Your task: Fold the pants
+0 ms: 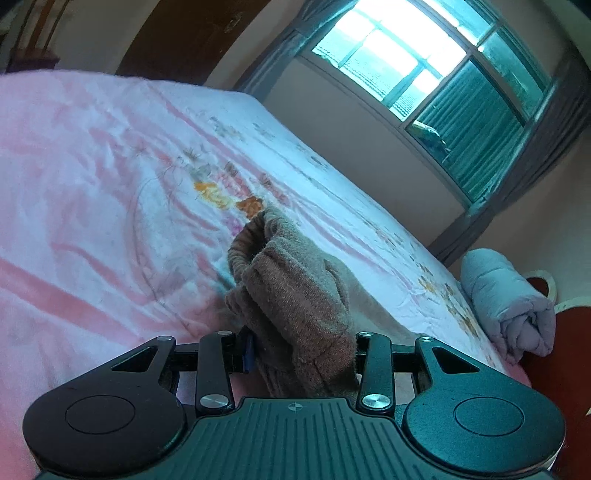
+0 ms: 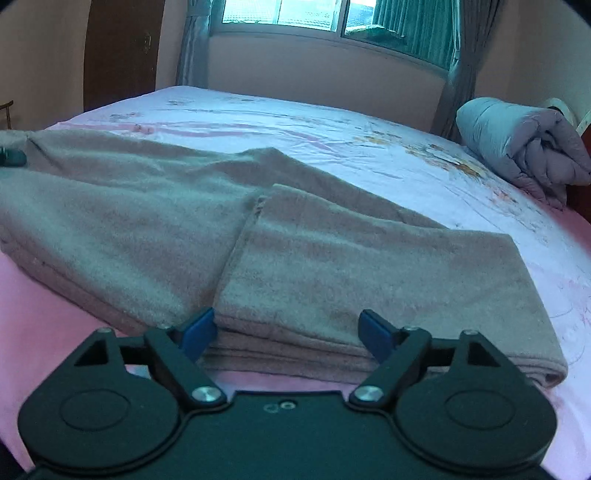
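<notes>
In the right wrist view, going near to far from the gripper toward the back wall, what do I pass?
right gripper, its blue fingers apart → folded end of the pants → floral bedsheet → window

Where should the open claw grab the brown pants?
My guess: the near folded edge of the pants, coming in low from the front. The right claw is open around that stacked edge, which is thick and within reach.
</notes>
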The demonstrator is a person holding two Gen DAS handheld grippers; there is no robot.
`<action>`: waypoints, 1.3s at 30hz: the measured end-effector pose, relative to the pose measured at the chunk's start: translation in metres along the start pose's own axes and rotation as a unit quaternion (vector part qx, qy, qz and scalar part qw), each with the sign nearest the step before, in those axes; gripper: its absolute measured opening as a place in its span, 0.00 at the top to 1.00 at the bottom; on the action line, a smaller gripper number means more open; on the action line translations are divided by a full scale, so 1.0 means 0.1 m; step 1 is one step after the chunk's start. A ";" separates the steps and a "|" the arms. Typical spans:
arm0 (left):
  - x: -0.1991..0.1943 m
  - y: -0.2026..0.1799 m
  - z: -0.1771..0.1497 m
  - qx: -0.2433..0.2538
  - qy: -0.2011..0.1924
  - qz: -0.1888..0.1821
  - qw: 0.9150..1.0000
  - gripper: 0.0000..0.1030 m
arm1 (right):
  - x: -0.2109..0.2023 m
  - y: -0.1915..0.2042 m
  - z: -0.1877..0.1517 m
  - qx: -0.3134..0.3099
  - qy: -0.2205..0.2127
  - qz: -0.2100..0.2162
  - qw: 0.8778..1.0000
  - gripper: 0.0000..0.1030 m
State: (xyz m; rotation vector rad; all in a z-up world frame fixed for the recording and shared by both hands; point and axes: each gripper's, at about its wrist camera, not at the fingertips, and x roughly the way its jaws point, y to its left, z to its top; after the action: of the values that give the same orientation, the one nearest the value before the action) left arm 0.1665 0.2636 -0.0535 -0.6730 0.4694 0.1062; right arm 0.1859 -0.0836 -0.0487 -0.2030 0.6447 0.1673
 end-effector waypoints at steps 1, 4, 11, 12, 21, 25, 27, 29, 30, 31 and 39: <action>0.00 -0.02 0.02 0.004 -0.002 0.000 1.000 0.62 | -0.01 -0.03 0.02 0.010 0.003 0.006 1.000 0.23; -0.05 -0.19 0.11 0.022 -0.011 -0.002 1.000 0.63 | -0.28 -0.21 0.04 0.056 -0.049 0.032 0.997 0.23; -0.11 -0.94 0.26 0.085 -0.029 -0.047 0.995 0.66 | -0.72 -1.21 -0.20 0.237 -0.110 0.013 0.965 0.21; -0.11 -1.09 0.26 0.100 -0.030 -0.052 0.993 0.66 | -0.75 -1.38 -0.24 0.266 -0.112 0.005 0.958 0.21; 0.15 -2.71 -0.17 0.228 -0.006 -0.105 0.968 0.67 | -0.91 -2.59 -0.76 0.498 -0.141 -0.004 0.856 0.20; 0.37 -3.44 -0.70 0.292 0.031 -0.137 0.946 0.68 | -0.88 -2.86 -1.01 0.560 -0.147 0.020 0.815 0.20; 0.48 -3.77 -1.06 0.327 0.054 -0.153 0.931 0.68 | -0.84 -2.99 -1.18 0.596 -0.149 0.033 0.788 0.19; 0.57 -4.02 -1.40 0.354 0.077 -0.163 0.918 0.67 | -0.82 -3.10 -1.33 0.636 -0.153 0.054 0.754 0.19; 0.64 -4.14 -1.62 0.374 0.093 -0.163 0.908 0.63 | -0.79 -3.14 -1.41 0.656 -0.153 0.069 0.736 0.18; 0.70 -4.22 -1.76 0.390 0.110 -0.155 0.901 0.59 | -0.74 -3.17 -1.46 0.672 -0.151 0.079 0.721 0.19; 0.43 -4.13 -2.02 0.417 0.112 -0.089 0.898 0.16 | -0.69 -3.29 -1.59 0.701 -0.157 0.089 0.690 0.18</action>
State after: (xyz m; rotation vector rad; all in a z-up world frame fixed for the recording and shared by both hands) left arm 0.2273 -0.1869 0.0267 0.1260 0.6130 -0.3416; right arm 0.1107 -0.4460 -0.0861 1.3730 0.2977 -0.1426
